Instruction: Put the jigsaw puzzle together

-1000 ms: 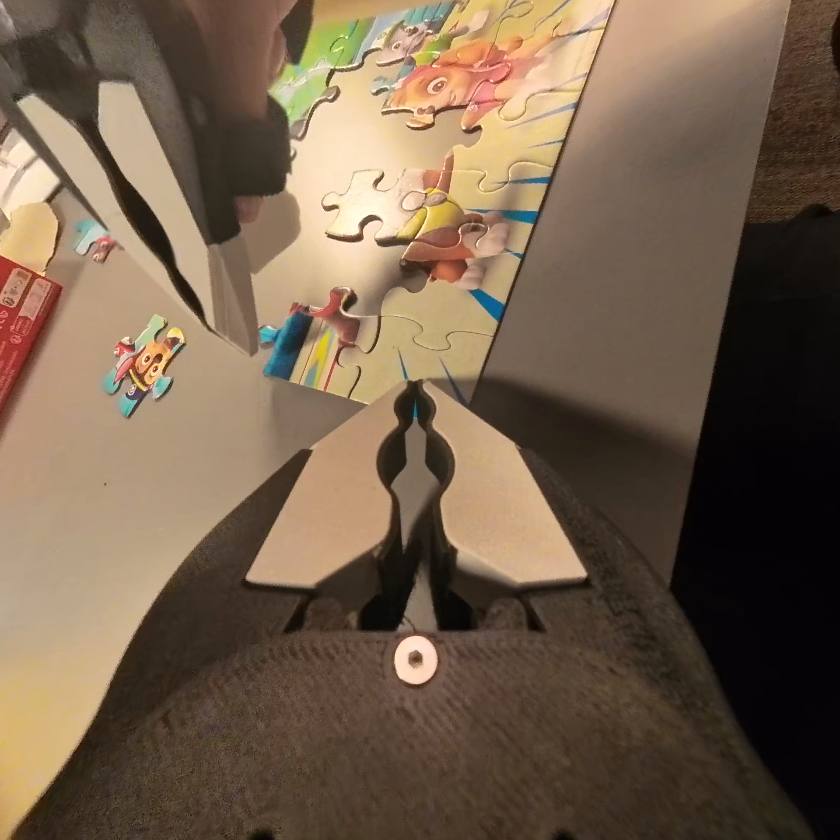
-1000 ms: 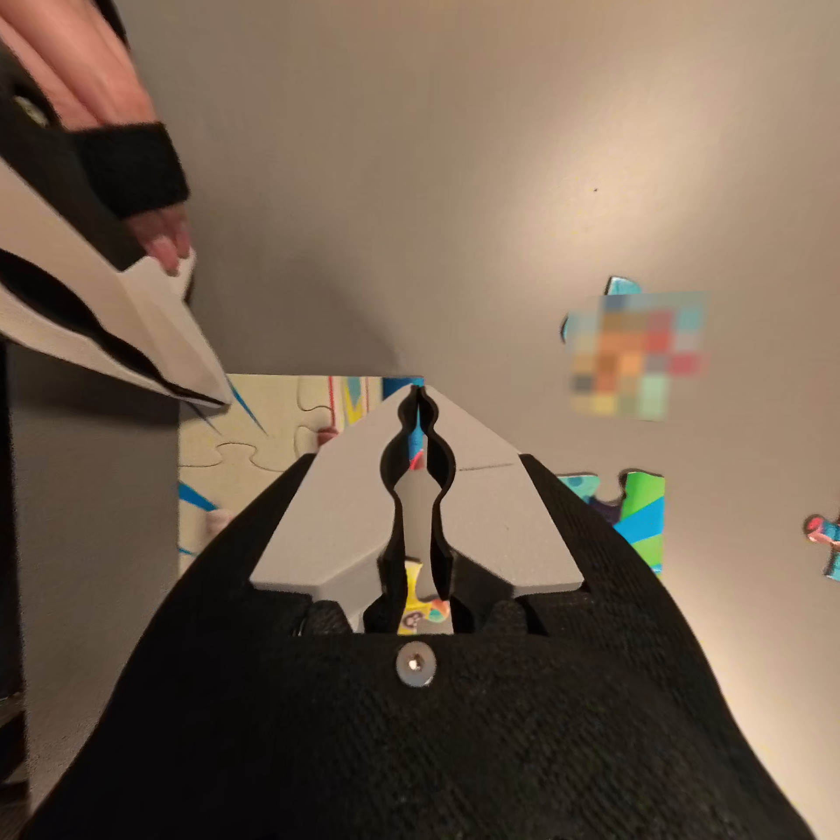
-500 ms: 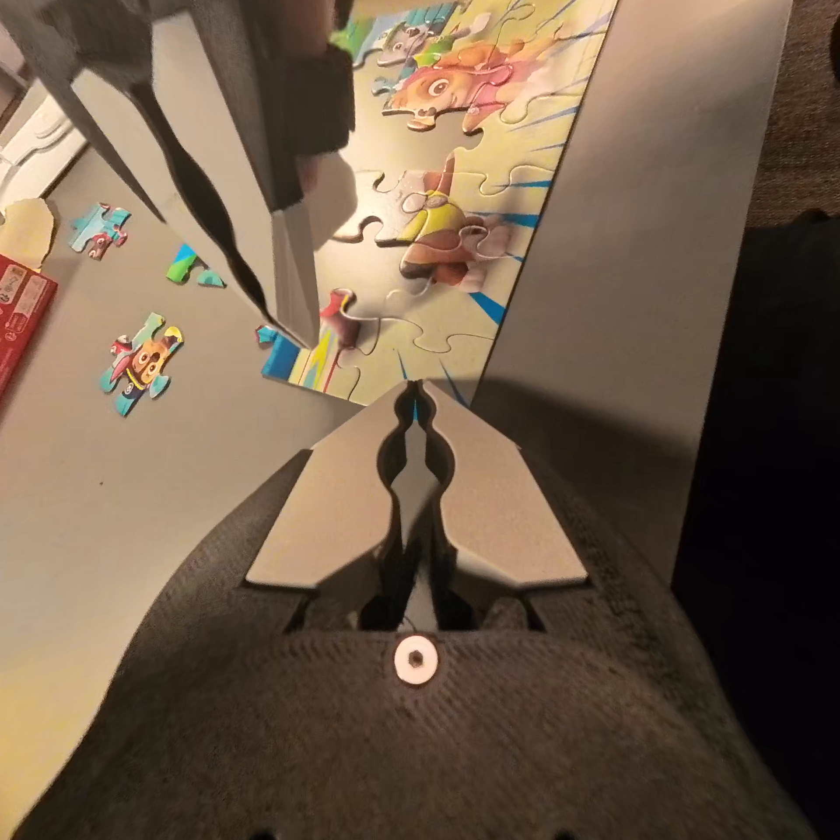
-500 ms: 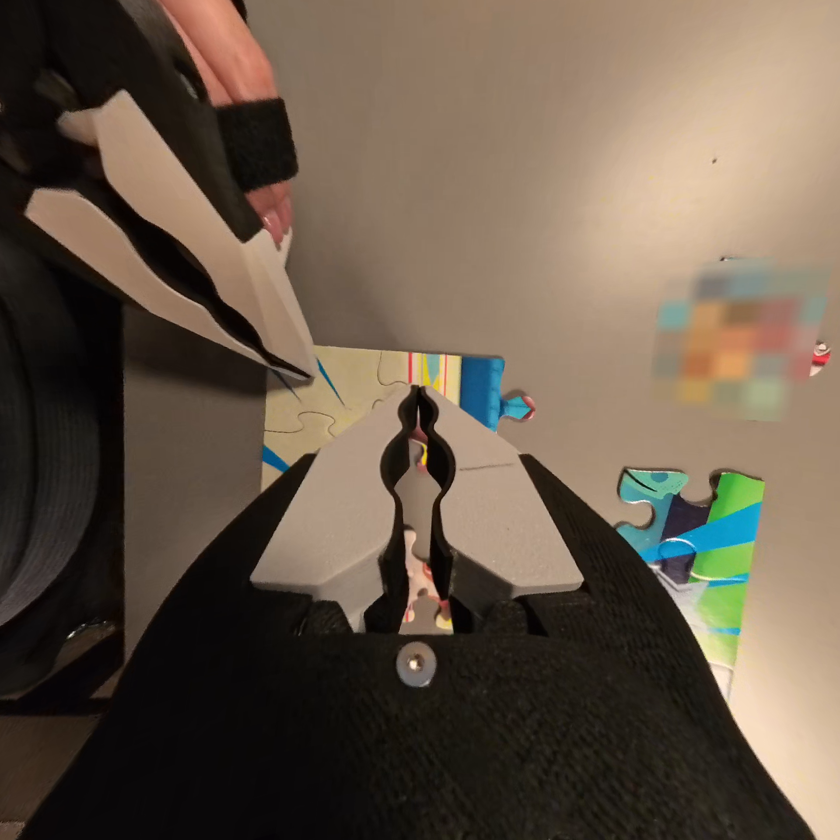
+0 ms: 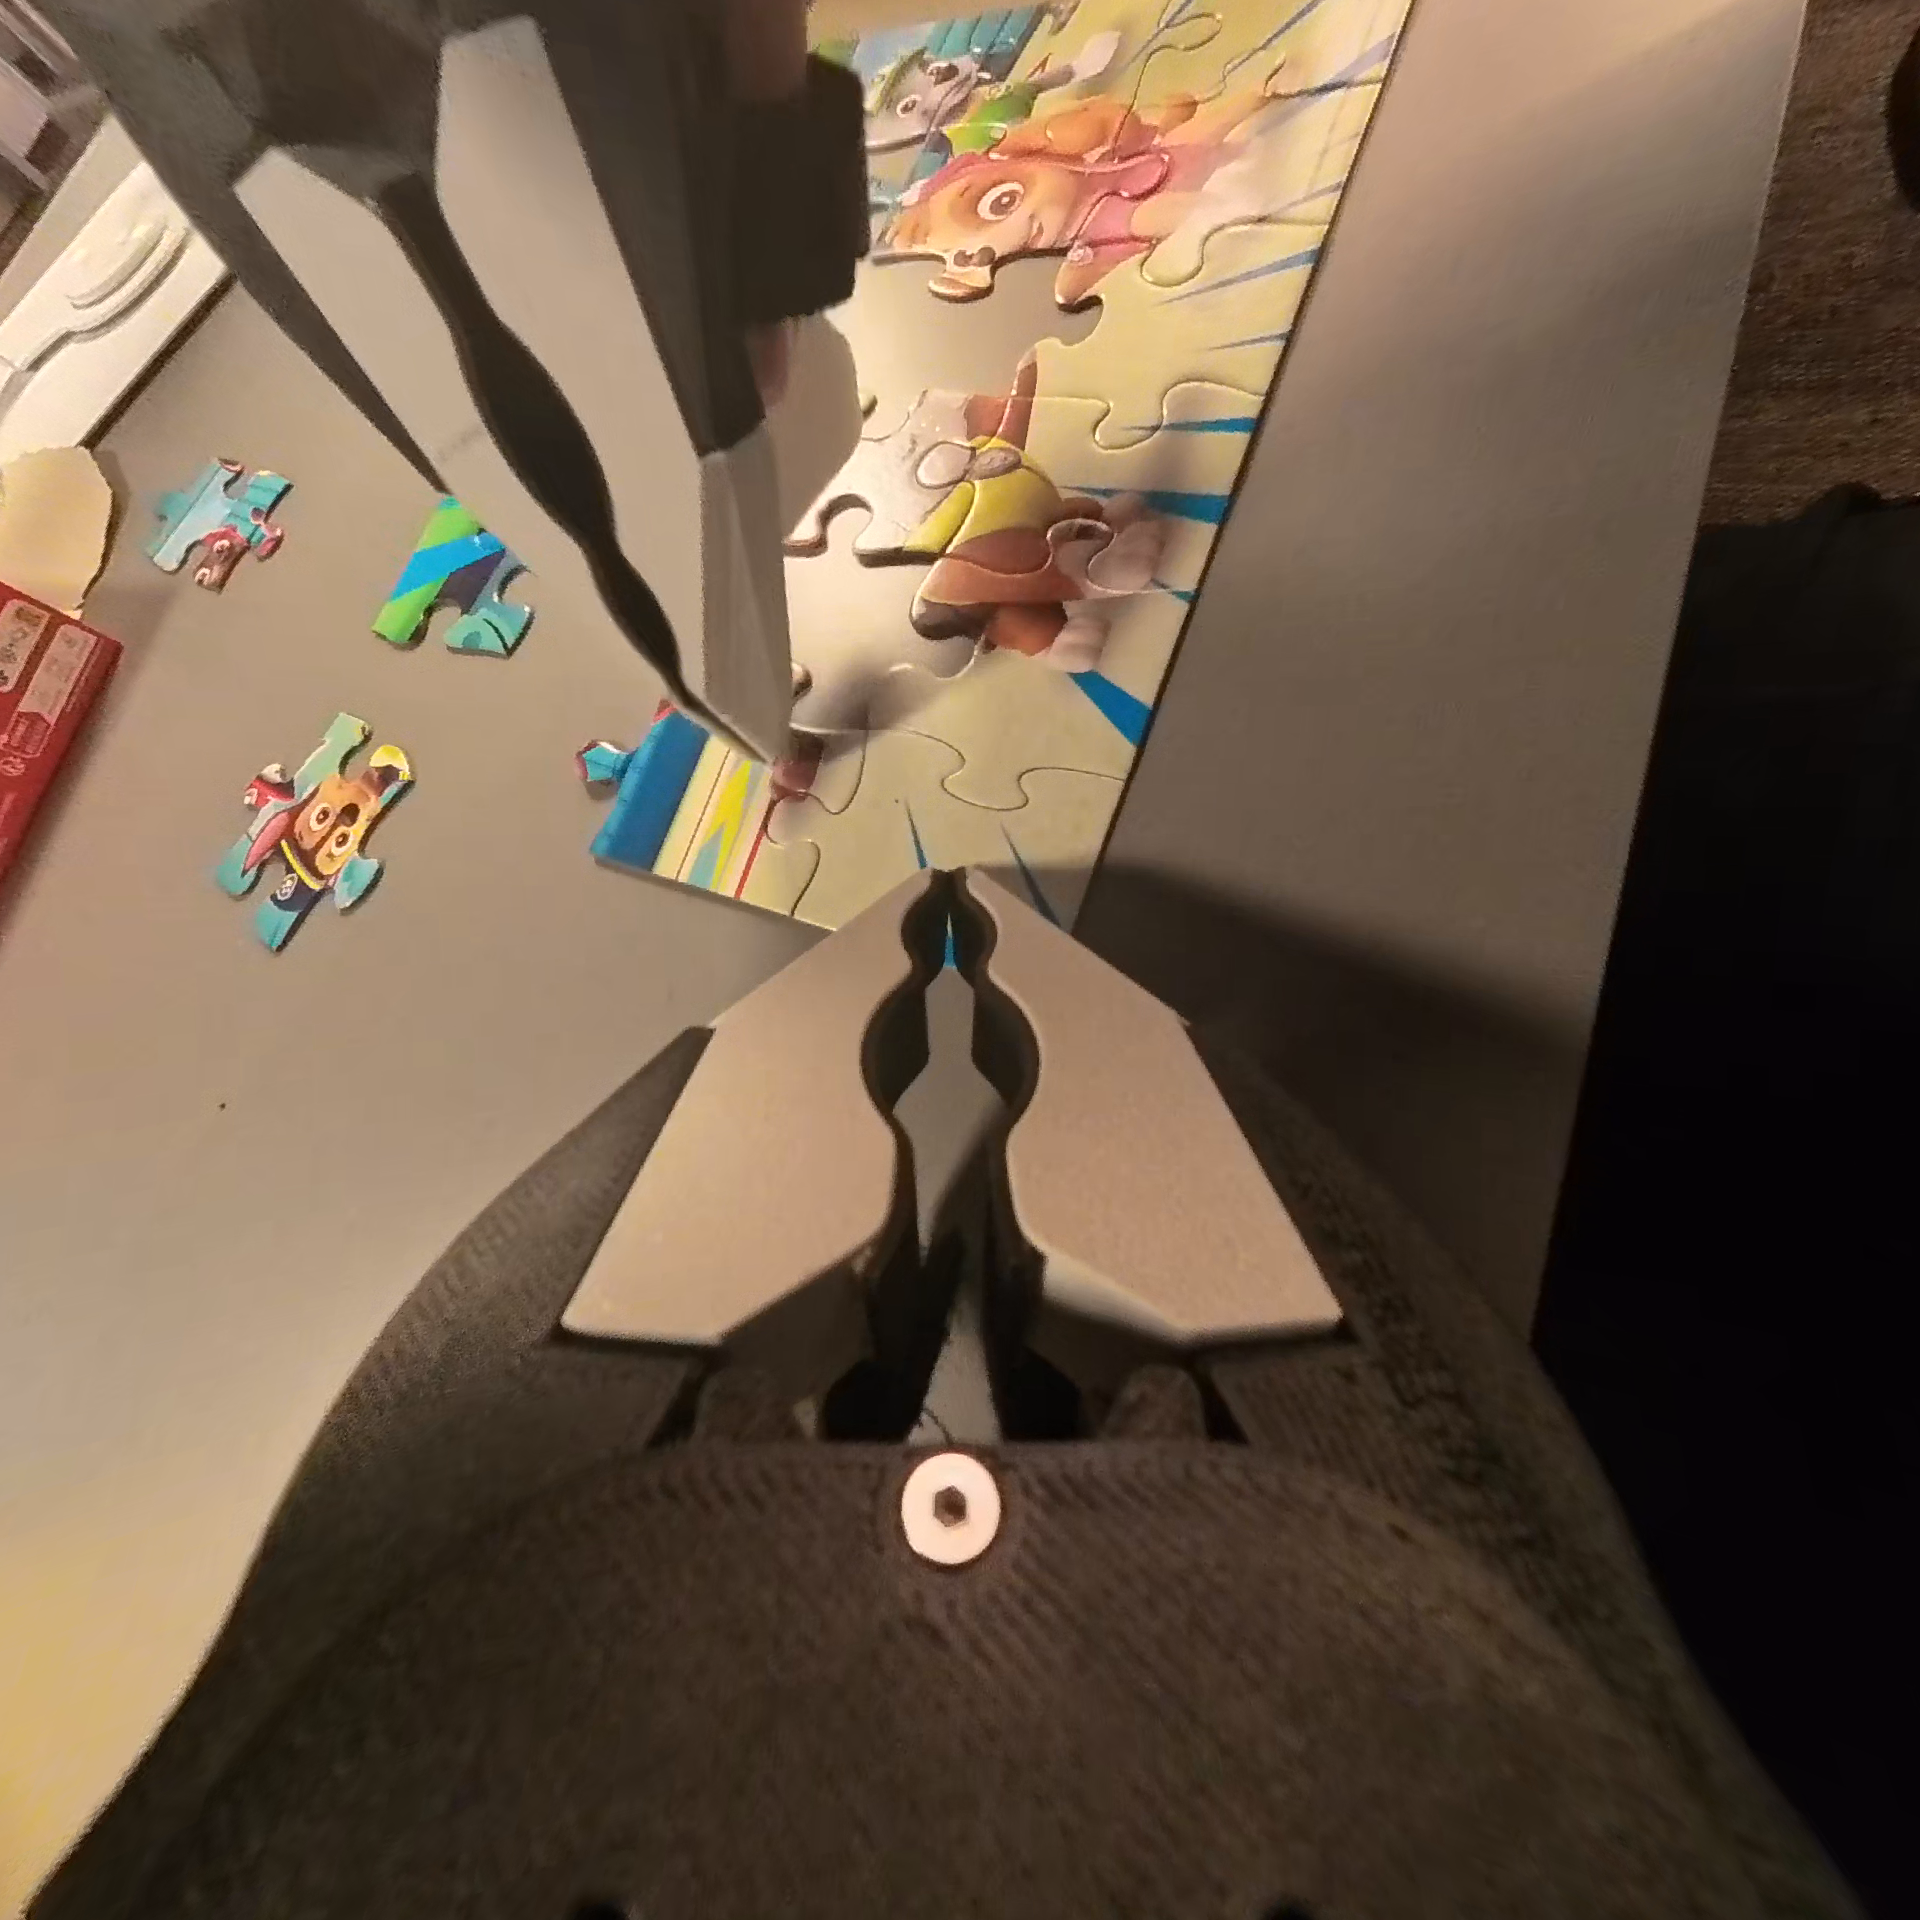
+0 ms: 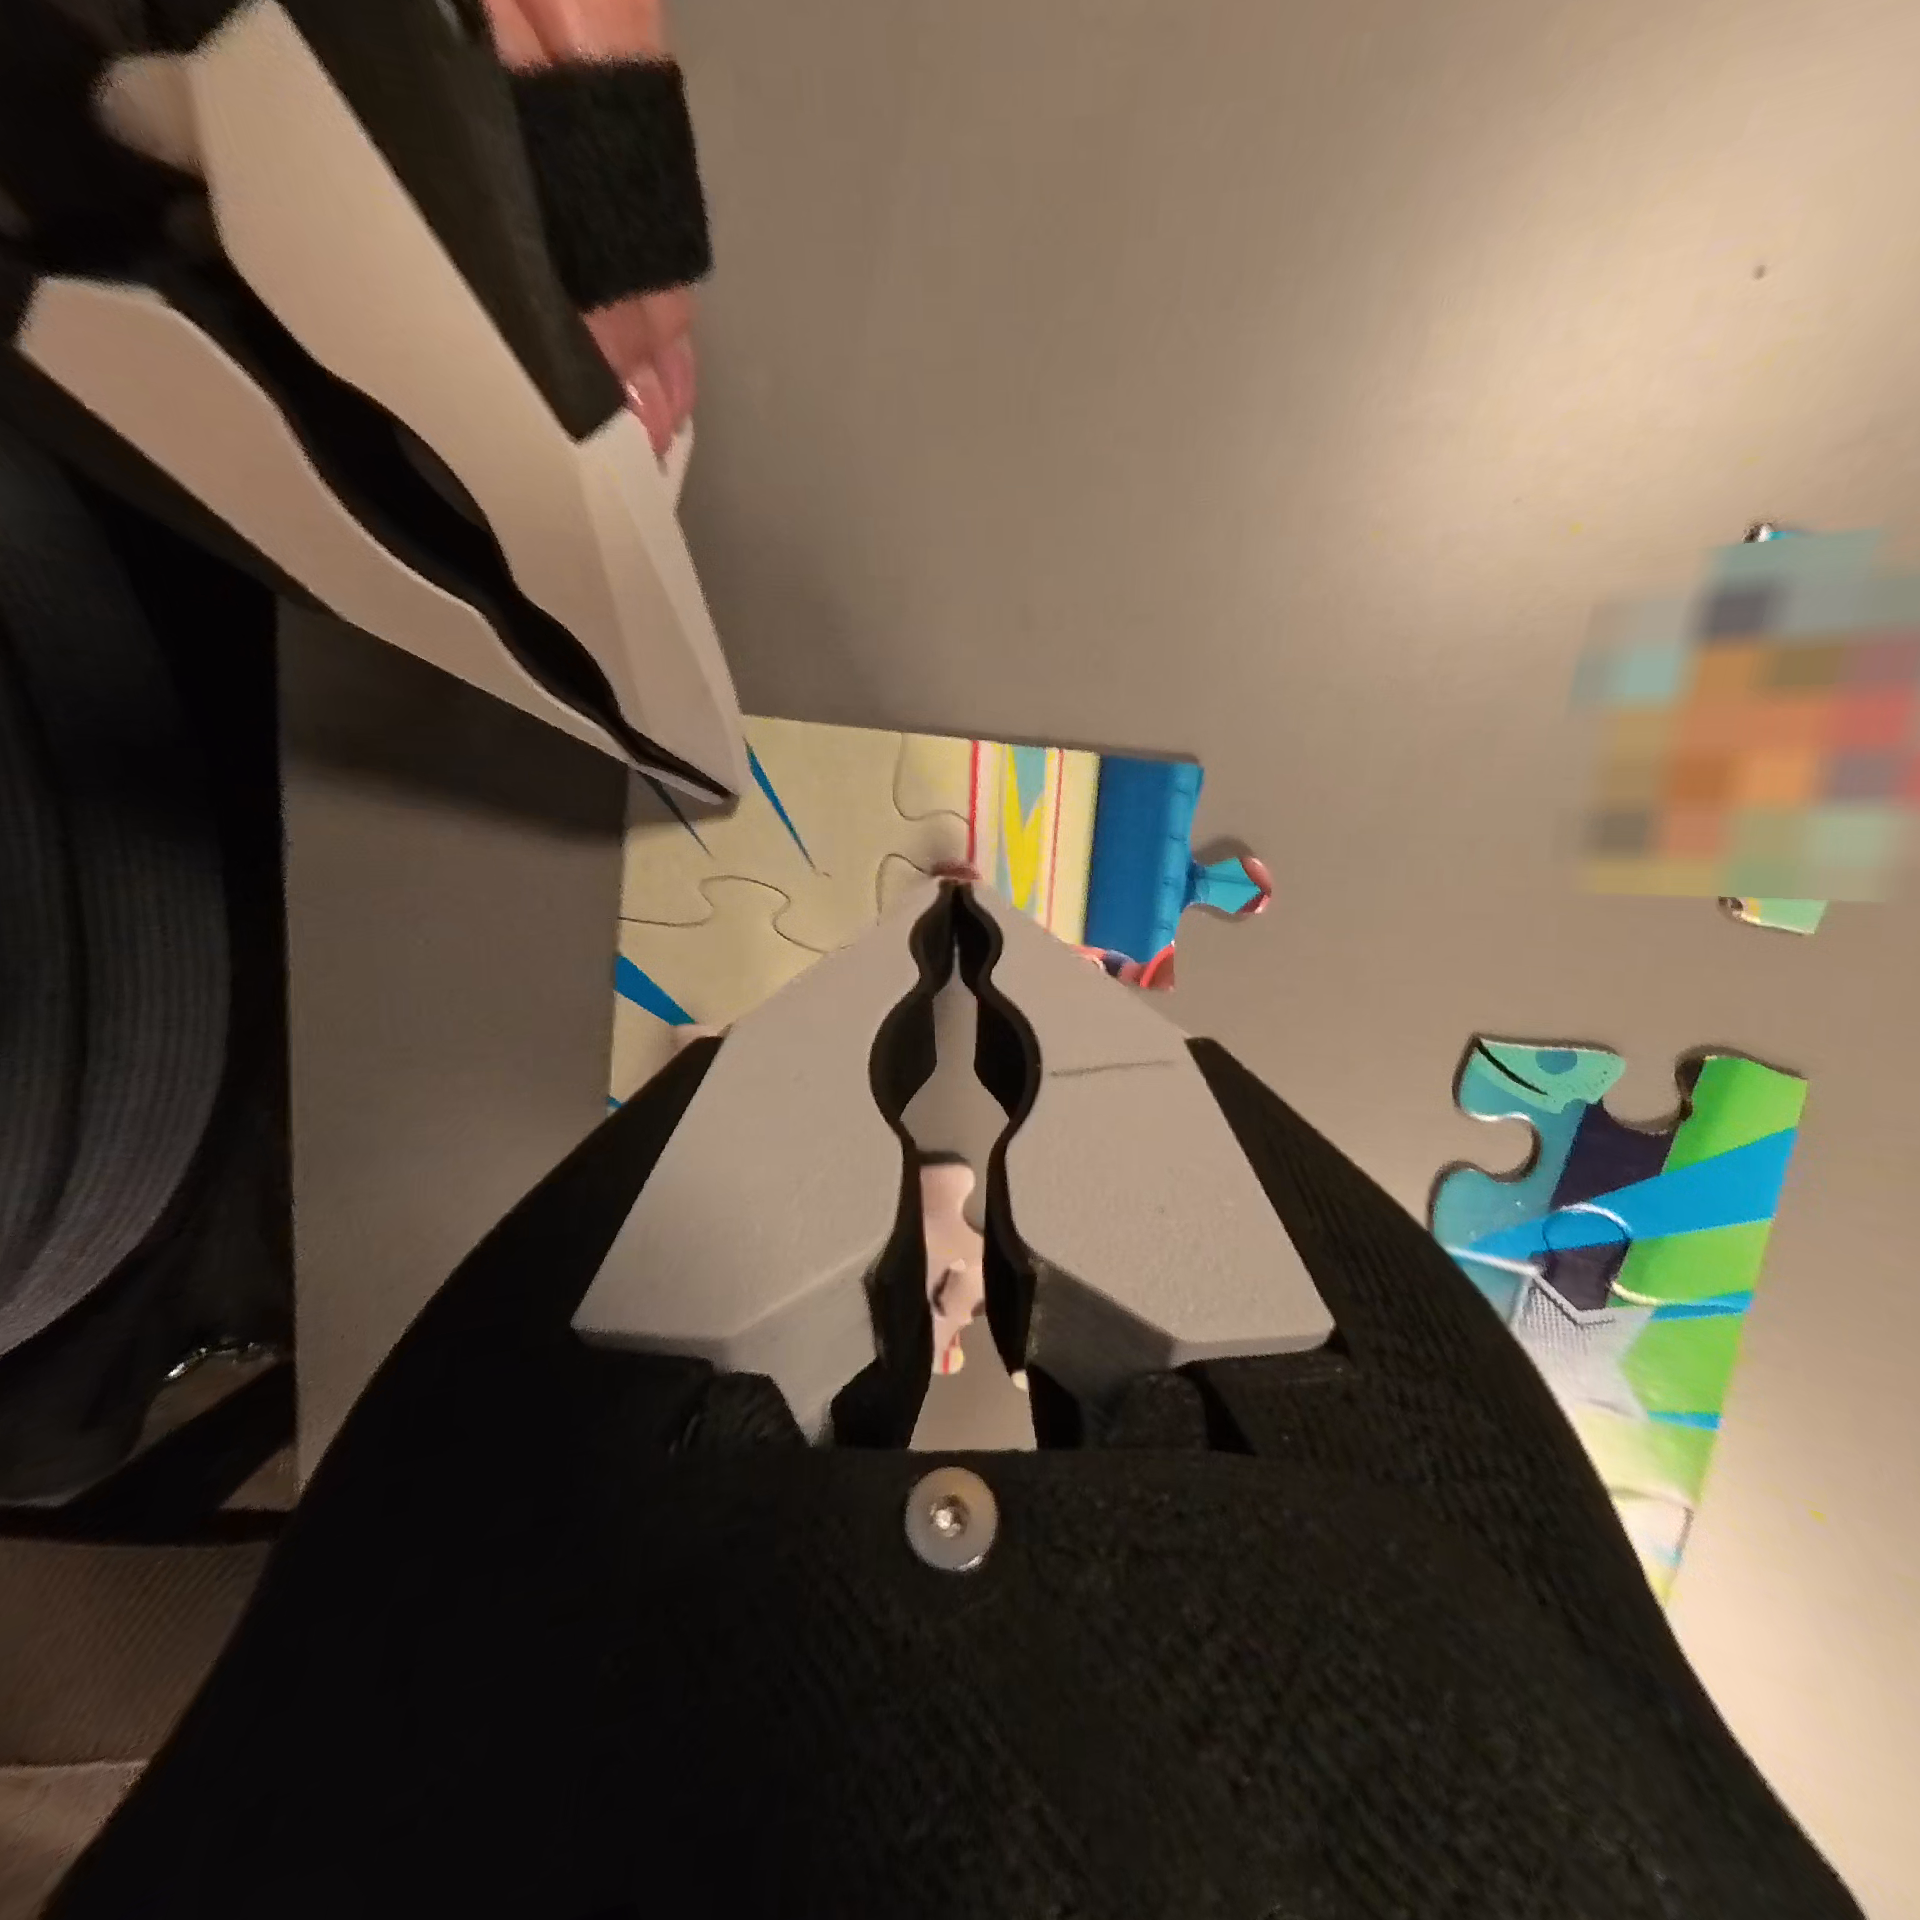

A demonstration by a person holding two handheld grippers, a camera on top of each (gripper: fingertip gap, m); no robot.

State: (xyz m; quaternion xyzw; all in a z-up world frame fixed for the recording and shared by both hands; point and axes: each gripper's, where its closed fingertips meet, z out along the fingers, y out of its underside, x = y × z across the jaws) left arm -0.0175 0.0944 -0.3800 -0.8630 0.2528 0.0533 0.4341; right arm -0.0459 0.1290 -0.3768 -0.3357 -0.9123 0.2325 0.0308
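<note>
The left wrist view alone shows the wide stretch of the assembled puzzle [image 5: 1091,343], a red box [image 5: 42,727] and three loose pieces, among them a dog piece [image 5: 312,831]; the right wrist view shows only the puzzle's corner [image 6: 831,831] and a green-blue piece [image 6: 1621,1226]. The left gripper [image 5: 948,878] hangs clenched and bare over the puzzle's near edge. The right gripper [image 6: 951,888], clenched and bare too, has dropped its tips onto the puzzle near the blue-edged piece [image 5: 665,800] since a second ago.

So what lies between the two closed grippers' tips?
Only joined pale-yellow puzzle pieces lie between the left gripper and the right gripper; no loose piece there, as the left wrist view shows.
</note>
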